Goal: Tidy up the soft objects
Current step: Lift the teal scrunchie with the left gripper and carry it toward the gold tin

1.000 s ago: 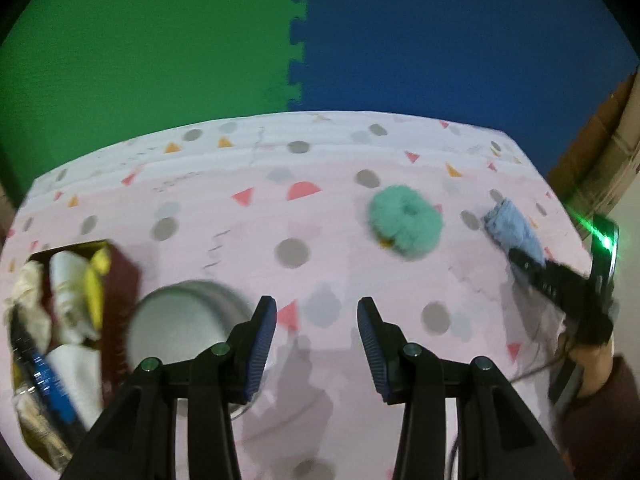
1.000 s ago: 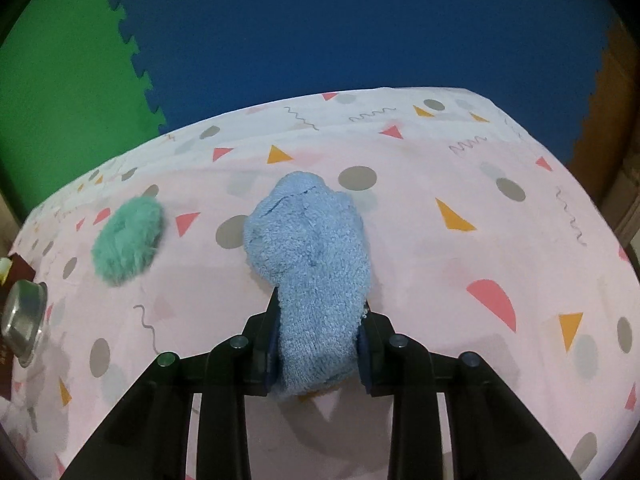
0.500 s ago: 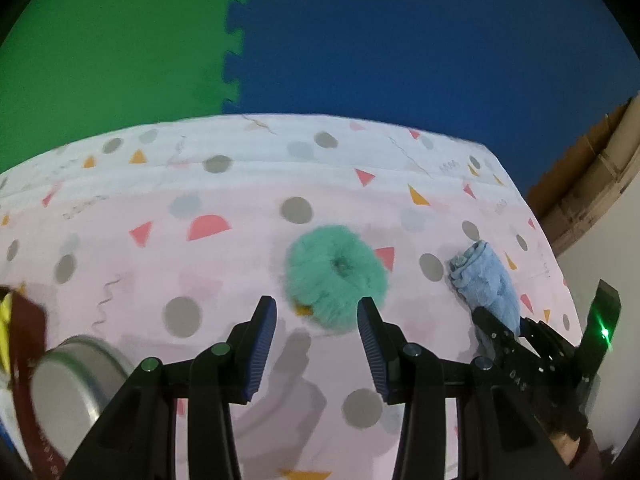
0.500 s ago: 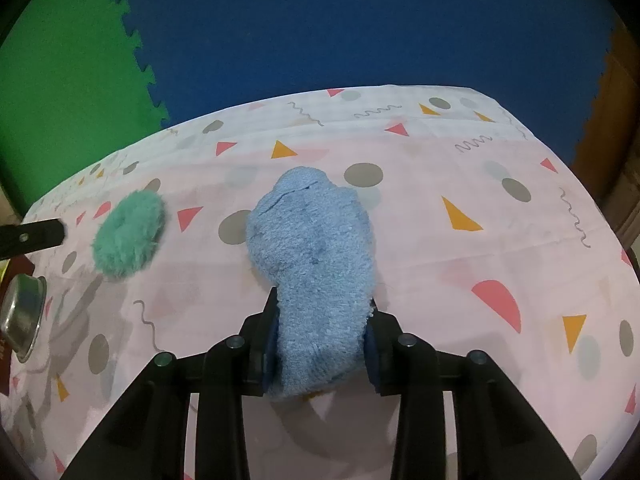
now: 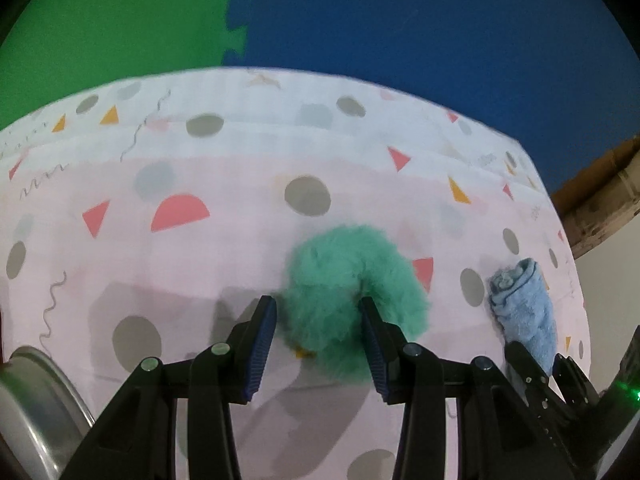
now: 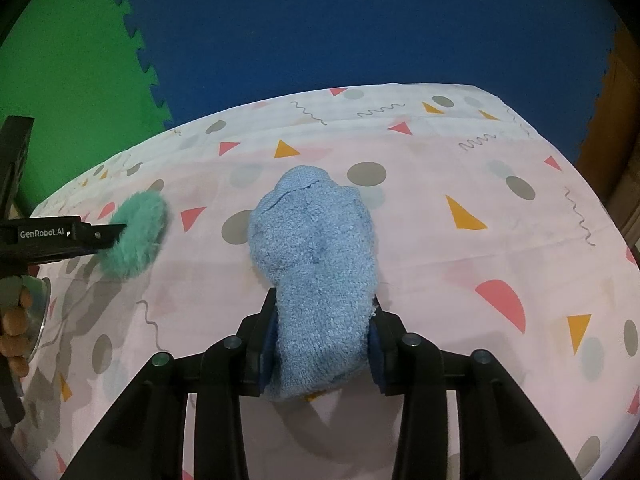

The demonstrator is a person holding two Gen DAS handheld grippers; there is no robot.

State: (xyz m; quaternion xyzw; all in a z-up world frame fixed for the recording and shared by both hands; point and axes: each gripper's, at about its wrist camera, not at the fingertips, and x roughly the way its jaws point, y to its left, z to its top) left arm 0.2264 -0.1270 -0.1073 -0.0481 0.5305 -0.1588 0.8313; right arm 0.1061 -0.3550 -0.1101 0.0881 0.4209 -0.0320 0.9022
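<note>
The right gripper (image 6: pixel 320 340) clamps a blue towel (image 6: pixel 316 264) near the tabletop (image 6: pixel 460 168) middle, ready to lift. The left gripper (image 5: pixel 318 320), jaws wide, straddles a green scrunchie's (image 5: pixel 352 300) rim to pinch it.

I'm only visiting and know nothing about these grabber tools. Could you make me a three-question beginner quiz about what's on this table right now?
1. True or false: the right gripper is shut on the blue towel.
2. What has the left gripper reached? A. the metal bowl B. the green fluffy ring C. the blue towel
3. Fill in: the left gripper's jaws stand ____, one finger poking into the ring's middle.

Key: 1 true; 2 B; 3 open.
</note>
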